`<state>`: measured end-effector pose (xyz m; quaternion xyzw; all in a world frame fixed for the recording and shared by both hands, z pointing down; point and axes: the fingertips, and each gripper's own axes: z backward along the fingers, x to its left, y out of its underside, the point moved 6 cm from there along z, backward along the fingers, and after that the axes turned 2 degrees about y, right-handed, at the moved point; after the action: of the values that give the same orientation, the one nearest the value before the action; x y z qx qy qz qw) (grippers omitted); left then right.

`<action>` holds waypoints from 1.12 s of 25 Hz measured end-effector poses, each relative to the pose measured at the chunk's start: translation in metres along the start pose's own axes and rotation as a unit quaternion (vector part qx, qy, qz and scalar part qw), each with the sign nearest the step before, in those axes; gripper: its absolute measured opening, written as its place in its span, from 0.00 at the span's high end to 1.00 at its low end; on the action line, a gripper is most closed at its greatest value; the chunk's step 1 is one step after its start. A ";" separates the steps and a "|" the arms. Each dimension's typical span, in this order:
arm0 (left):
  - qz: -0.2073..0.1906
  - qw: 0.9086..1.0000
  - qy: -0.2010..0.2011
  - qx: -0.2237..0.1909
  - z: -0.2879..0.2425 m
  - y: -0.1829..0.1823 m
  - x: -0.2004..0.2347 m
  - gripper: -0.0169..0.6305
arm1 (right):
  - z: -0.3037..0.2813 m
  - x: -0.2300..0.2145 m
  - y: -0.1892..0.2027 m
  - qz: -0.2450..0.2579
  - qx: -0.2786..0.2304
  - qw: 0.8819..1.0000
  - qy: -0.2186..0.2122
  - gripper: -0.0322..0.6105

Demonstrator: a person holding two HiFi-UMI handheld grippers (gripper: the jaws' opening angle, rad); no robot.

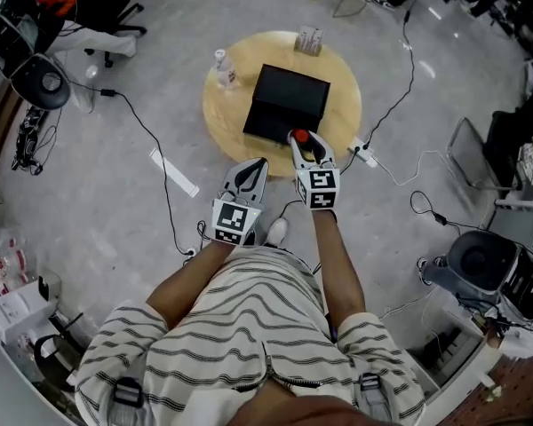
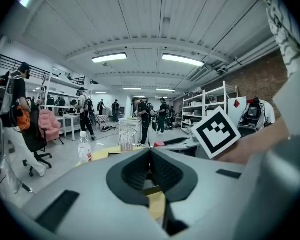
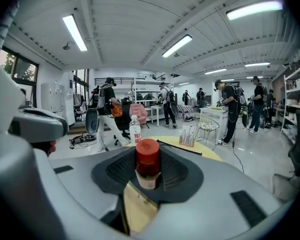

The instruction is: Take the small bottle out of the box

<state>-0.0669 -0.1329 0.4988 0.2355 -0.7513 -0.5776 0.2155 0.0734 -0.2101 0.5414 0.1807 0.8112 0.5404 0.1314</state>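
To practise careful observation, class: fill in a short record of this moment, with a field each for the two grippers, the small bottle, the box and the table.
right gripper: jaws shut on the small bottle, red cap upward
left gripper: jaws together, nothing between them; held beside the right gripper
small bottle: in the right jaws, at the near edge of the box
box: black, lying on the table
table: round, wooden; a water bottle stands left of the box
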 end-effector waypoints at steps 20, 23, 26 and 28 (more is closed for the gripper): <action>-0.017 1.000 0.008 -0.024 0.001 -0.017 0.002 0.94 | 0.043 0.015 -0.031 0.014 -0.041 0.999 -0.010 0.72; -0.018 0.999 0.010 -0.026 0.001 -0.018 0.003 0.94 | 0.047 0.018 -0.034 0.015 -0.049 0.999 -0.012 0.72; -0.019 0.999 0.012 -0.028 -0.001 -0.019 0.005 0.94 | 0.050 0.020 -0.036 0.016 -0.053 0.998 -0.012 0.72; -0.020 0.999 0.013 -0.030 -0.002 -0.020 0.005 0.94 | 0.052 0.021 -0.037 0.016 -0.055 0.998 -0.013 0.72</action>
<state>-0.0679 -0.1422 0.4803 0.2516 -0.7260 -0.6008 0.2203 0.0700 -0.1707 0.4872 0.1929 0.7753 0.5842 0.1427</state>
